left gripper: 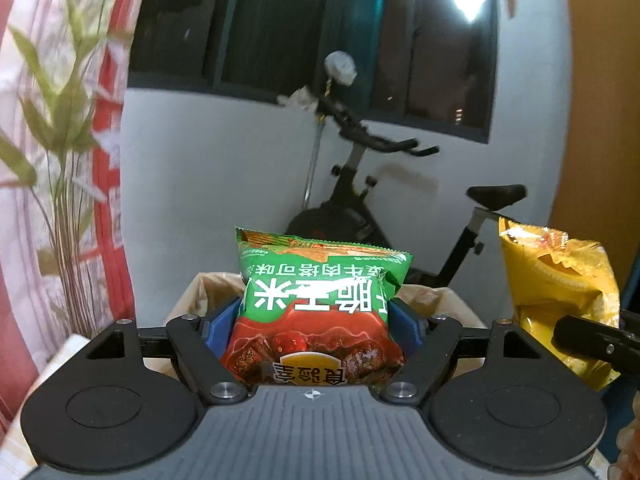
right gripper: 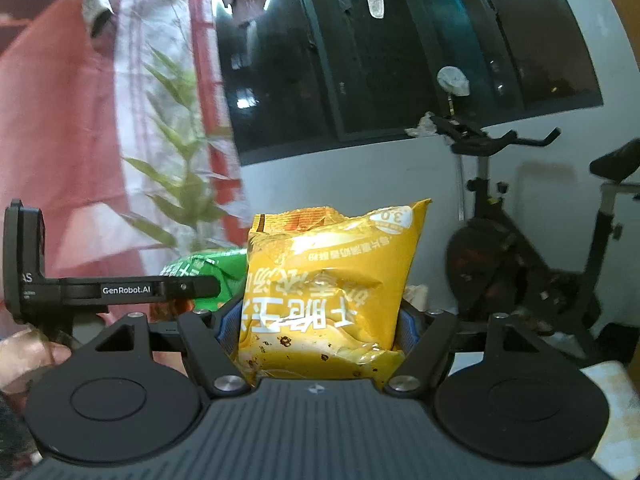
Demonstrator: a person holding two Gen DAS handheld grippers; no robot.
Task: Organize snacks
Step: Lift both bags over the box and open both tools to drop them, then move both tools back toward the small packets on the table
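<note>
Lower end of green bag (left gripper: 316, 312) hidden behind gripper body at 6 o'clock. Blue fingers (left gripper: 218, 330) mostly covered by it. Yellow bag (right gripper: 324, 292) likewise buried at bottom, hiding most of fingers (right gripper: 405, 330). Bike (right gripper: 532, 264) blurred, cut off at 3 o'clock.

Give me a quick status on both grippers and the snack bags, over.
Left gripper shut on green snack bag. Right gripper shut on yellow snack bag. Both bags held up, side by side. Exercise bike behind; nothing blocking.
</note>
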